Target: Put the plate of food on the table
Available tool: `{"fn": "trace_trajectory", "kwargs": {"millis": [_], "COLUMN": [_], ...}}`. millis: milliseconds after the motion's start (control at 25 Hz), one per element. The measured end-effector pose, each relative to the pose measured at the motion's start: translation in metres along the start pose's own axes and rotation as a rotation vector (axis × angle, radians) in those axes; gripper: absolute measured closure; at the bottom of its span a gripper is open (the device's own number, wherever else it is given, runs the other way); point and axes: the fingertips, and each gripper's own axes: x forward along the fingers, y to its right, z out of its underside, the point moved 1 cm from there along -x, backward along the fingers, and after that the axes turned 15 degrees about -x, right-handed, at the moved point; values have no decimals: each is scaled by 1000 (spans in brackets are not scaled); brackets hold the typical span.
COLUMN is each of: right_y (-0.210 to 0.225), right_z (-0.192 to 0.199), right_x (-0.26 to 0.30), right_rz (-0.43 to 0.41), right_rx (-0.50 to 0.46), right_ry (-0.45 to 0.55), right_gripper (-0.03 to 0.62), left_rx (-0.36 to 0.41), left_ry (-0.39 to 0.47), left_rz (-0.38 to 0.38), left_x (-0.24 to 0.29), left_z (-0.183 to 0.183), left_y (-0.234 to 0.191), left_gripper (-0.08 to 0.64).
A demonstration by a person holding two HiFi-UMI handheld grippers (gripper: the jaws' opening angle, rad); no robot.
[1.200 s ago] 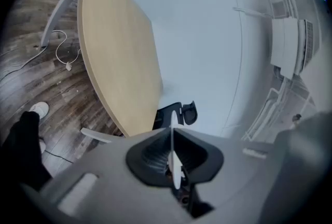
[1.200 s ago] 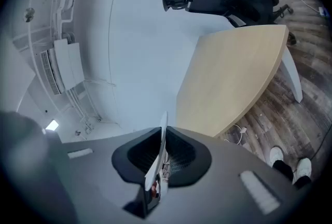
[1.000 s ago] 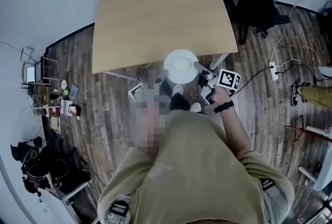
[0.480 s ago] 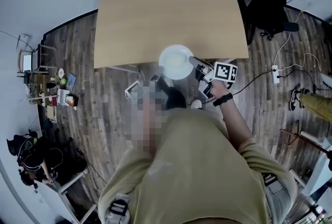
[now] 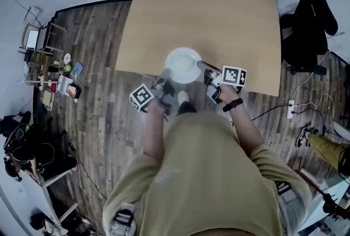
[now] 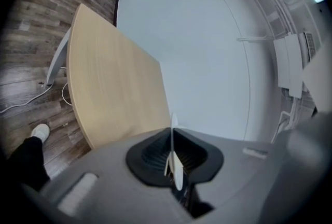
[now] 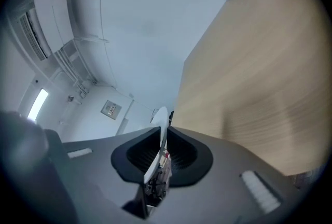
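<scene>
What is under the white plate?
Mostly the wooden table, by its near edge. The plate hides the spot right beneath it, so I can't tell if it is touching the table yet.

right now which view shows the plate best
The head view: the plate shows whole, round and white, at the near edge of the table, between the left gripper and right gripper. Each gripper view shows only its thin rim edge-on between the jaws; the right gripper's jaws are opening.
</scene>
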Motion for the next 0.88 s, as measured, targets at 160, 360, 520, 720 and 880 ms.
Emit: {"fn": "trace_trajectory", "kwargs": {"millis": [160, 360, 520, 720, 880], "right_y": [4, -7, -24, -31, -30], "right_z": [0, 12, 33, 51, 59], "right_x": [77, 165, 213, 265, 300], "right_rz": [-41, -99, -113, -123, -138], "right_rx": [-30, -84, -147, -224, -388], "right_ry": [-112, -209, -319, -400, -461], "right_gripper": [549, 548, 545, 543, 528], "left_rx": [2, 16, 21, 8, 48], "left_ry": [125, 231, 320, 422, 475], "left_rz": [-30, -50, -81, -115, -156], "left_x": [-9, -35, -67, -90, -92], "left_z": [-61, -133, -168, -204, -231], "left_y": [-13, -24, -34, -55, -63], "left_gripper": [546, 545, 545, 545, 543]}}
